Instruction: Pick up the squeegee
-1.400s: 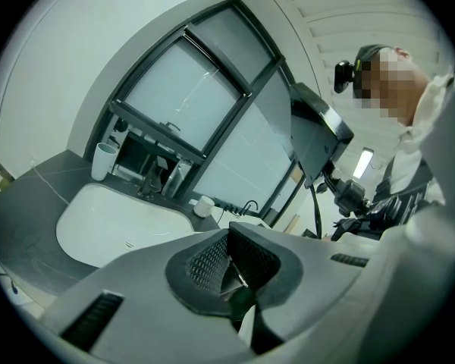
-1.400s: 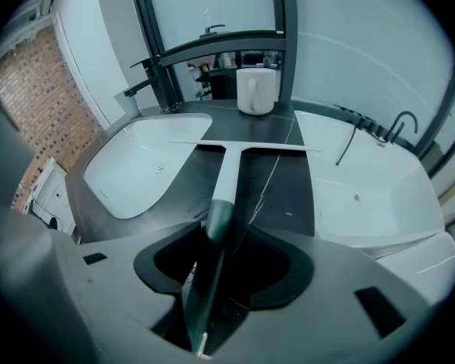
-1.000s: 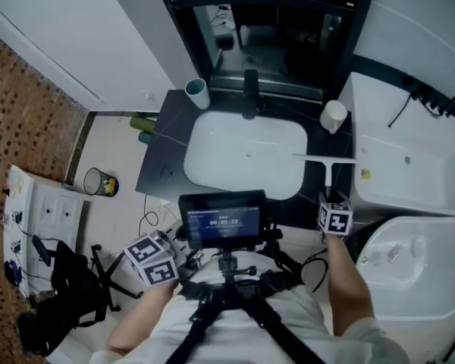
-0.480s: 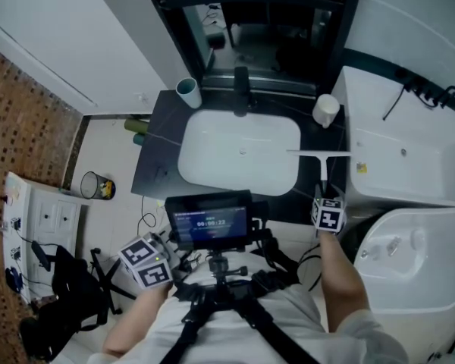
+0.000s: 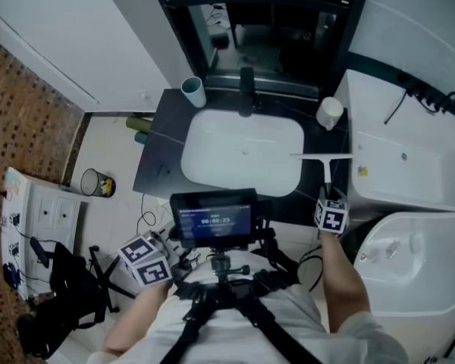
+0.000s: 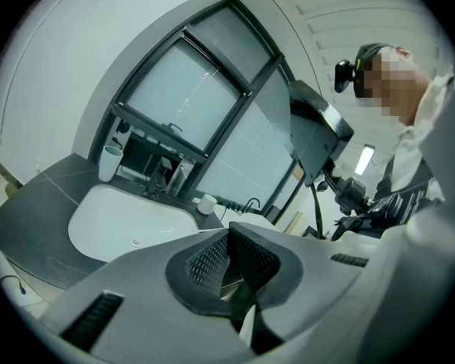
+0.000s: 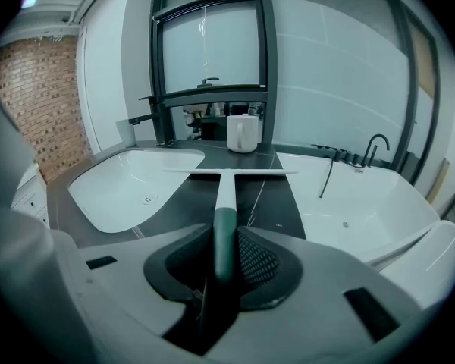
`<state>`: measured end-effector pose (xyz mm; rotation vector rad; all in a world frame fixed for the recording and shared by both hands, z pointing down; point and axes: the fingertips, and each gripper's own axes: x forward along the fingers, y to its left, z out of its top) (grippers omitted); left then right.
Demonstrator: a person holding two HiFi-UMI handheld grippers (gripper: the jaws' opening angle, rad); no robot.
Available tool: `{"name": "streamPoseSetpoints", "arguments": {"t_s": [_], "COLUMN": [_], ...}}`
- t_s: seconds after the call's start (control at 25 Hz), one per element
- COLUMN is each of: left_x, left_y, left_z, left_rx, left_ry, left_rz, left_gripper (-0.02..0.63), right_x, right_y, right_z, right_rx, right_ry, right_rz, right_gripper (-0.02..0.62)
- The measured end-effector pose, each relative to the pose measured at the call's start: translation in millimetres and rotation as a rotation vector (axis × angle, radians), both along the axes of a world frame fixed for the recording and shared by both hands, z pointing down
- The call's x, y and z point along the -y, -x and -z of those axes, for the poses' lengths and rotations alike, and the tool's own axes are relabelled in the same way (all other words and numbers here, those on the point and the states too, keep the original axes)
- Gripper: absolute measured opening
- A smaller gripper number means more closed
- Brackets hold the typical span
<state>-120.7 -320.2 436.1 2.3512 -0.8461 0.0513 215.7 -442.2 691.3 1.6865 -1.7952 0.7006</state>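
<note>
- Lying flat on the dark countertop (image 7: pixel 267 196), on the strip between the white sink (image 7: pixel 129 184) and the bathtub (image 7: pixel 353 199): the squeegee (image 7: pixel 225 192).
- Pale blade set crosswise at the far end, left tip reaching over the sink's rim. White shaft running straight back toward the person and ending in a dark green grip.
- Clenched on that green grip: the right gripper (image 7: pixel 226 243). Jaws just closed in from a wide gap, meshed pads now pressing the handle from both sides.
- No sign of a gap between squeegee and countertop in either the head view or the right gripper view.
- Held low on the person's left, well apart from the squeegee and beside the chest-mounted screen (image 5: pixel 214 218): the left gripper (image 6: pixel 229 256). Jaws drawn together, pads meeting, nothing between them.
- Standing beyond the blade on the same counter strip: a white mug (image 7: pixel 243 133).
- At the back of the sink, a black faucet (image 5: pixel 247 89). To its left on the counter, a pale teal cup (image 5: pixel 195 92).
- Down on the floor, left of the counter: a small round bin (image 5: pixel 97 182).
</note>
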Motion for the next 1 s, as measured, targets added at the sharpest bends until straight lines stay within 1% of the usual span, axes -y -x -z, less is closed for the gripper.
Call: {"name": "streamPoseSetpoints", "arguments": {"t_s": [0.32, 0.56, 0.68, 0.84, 1.0], "left_x": [6, 6, 5, 4, 1], "left_y": [7, 6, 5, 5, 6], "left_z": [4, 5, 6, 6, 6], "left_rx": [-0.044, -0.055, -0.060, -0.067, -0.076], "left_ry": [-0.008, -0.016, -0.018, -0.023, -0.029], "left_rz": [0.036, 0.039, 0.044, 0.050, 0.051], "left_gripper": [-0.006, -0.006, -0.006, -0.006, -0.006], "right_x": [1, 4, 4, 0, -3], "right_y": [0, -1, 0, -5, -7], "right_z": [12, 20, 19, 22, 22], "right_rx": [0.007, 0.006, 0.025, -0.013, -0.014], "right_ry": [-0.012, -0.029, -0.024, -0.012, -0.005], "right_rz": [0.018, 0.020, 0.024, 0.019, 0.012], "right_gripper": [0.086, 0.086, 0.086, 0.086, 0.086]}}
